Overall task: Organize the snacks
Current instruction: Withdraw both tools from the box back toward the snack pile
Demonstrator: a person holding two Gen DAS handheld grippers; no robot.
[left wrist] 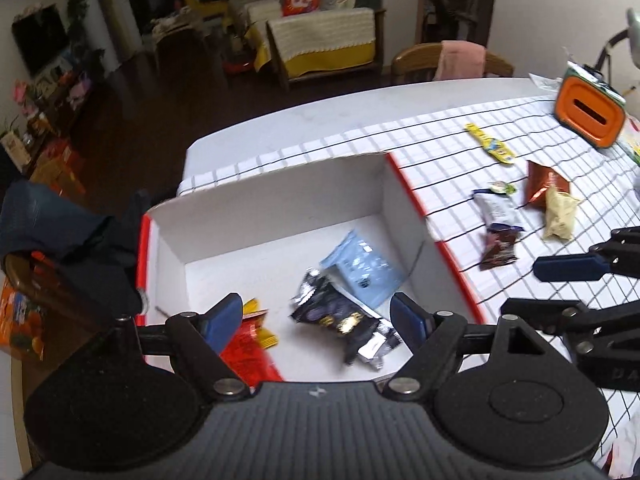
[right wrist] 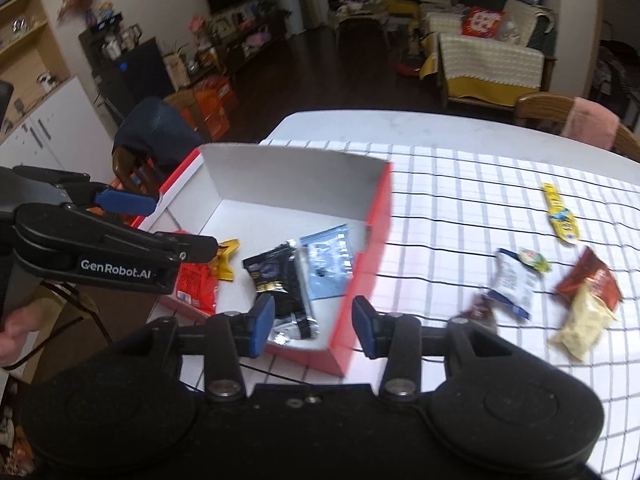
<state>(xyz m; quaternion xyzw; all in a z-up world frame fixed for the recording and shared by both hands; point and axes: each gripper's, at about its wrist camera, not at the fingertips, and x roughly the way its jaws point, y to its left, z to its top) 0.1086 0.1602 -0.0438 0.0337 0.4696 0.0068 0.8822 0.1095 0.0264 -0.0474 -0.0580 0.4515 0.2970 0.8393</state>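
Observation:
An open box (left wrist: 380, 200) (right wrist: 380, 216), red outside and white inside, sits on the checked tablecloth. In it lie a light blue packet (left wrist: 360, 268) (right wrist: 328, 264), a black packet (left wrist: 340, 316) (right wrist: 276, 276), a red packet (left wrist: 248, 352) (right wrist: 196, 284) and a yellow one (right wrist: 226, 262). My left gripper (left wrist: 316, 316) (right wrist: 185, 224) hangs open above the box with nothing between its pads. My right gripper (right wrist: 314, 322) (left wrist: 522, 289) is open and empty over the box's near right corner. Several snacks lie loose on the cloth: a yellow packet (left wrist: 490, 145) (right wrist: 560, 214), a brown one (left wrist: 544, 186) (right wrist: 592, 280), a cream one (left wrist: 560, 216) (right wrist: 582, 322), and a white-and-blue one (left wrist: 498, 210) (right wrist: 514, 282).
An orange container (left wrist: 588, 116) stands at the table's far right. A wooden chair with a pink cloth (left wrist: 460, 60) (right wrist: 588, 124) is behind the table. Another chair draped with dark clothing (left wrist: 60, 240) (right wrist: 156, 128) is beside the box's left side. A hand (right wrist: 16, 328) grips the left tool.

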